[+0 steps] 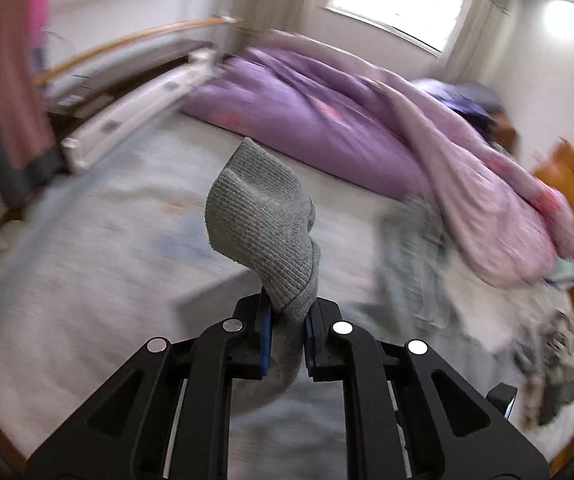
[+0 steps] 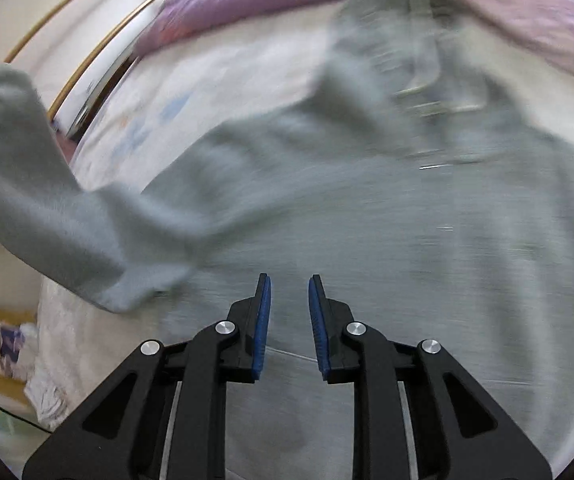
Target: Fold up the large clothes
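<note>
Clearly, at nine o'clock of the right wrist view the grey sweater's sleeve (image 2: 67, 216) hangs lifted, its long axis running down toward the body at centre; its ribbed cuff (image 1: 263, 236) is pinched between the left gripper's (image 1: 288, 320) jaws. Further right, the sweater (image 2: 407, 220) lies spread on the bed (image 1: 87, 280), directly ahead of the right gripper (image 2: 289, 300), whose jaws stand narrowly apart, holding nothing. The left is nearer the sleeve, so that fold looks its job.
</note>
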Motion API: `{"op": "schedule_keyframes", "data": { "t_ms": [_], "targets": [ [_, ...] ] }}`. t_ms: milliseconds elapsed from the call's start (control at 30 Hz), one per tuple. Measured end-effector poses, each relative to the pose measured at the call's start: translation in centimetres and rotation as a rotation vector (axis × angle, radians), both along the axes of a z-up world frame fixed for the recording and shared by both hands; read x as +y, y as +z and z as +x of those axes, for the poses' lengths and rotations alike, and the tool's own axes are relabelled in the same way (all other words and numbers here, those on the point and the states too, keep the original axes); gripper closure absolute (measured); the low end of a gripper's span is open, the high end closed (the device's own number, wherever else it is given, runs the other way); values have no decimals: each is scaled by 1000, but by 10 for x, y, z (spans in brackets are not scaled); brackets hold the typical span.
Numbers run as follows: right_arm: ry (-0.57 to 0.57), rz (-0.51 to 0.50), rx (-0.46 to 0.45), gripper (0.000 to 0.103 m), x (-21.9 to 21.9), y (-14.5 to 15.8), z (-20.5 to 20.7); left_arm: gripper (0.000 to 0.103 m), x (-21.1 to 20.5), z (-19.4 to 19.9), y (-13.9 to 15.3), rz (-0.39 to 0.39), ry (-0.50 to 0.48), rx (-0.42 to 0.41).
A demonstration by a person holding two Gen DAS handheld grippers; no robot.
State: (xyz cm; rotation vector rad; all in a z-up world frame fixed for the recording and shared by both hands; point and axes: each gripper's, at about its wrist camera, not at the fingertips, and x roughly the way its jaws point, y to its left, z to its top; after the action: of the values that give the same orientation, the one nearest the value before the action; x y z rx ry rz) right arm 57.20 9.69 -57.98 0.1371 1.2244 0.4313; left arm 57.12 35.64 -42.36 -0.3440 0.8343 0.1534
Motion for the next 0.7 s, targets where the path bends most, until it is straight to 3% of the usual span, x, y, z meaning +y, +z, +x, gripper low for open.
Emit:
{"op": "schedule_keyframes", "data": {
  "t_ms": [200, 400, 533, 600, 700],
  "targets": [
    [-157, -95, -85, 82, -131, 36, 0, 90, -149, 53, -58, -8, -183, 71],
    [-319, -140, -98, 82, -243, 42, -11, 90, -269, 70, -119, 41, -300, 160],
    [-387, -157, -87, 82, -294, 36, -17, 90, -315, 66, -153, 105, -347, 192],
    [-405, -170, -80, 82, -309, 31, -17, 90, -328, 71, -168, 97, -332, 222],
    [-437, -169, -78, 82, -333, 30, -18, 90, -338, 78, -163, 95, -308, 190]
  ]
}}
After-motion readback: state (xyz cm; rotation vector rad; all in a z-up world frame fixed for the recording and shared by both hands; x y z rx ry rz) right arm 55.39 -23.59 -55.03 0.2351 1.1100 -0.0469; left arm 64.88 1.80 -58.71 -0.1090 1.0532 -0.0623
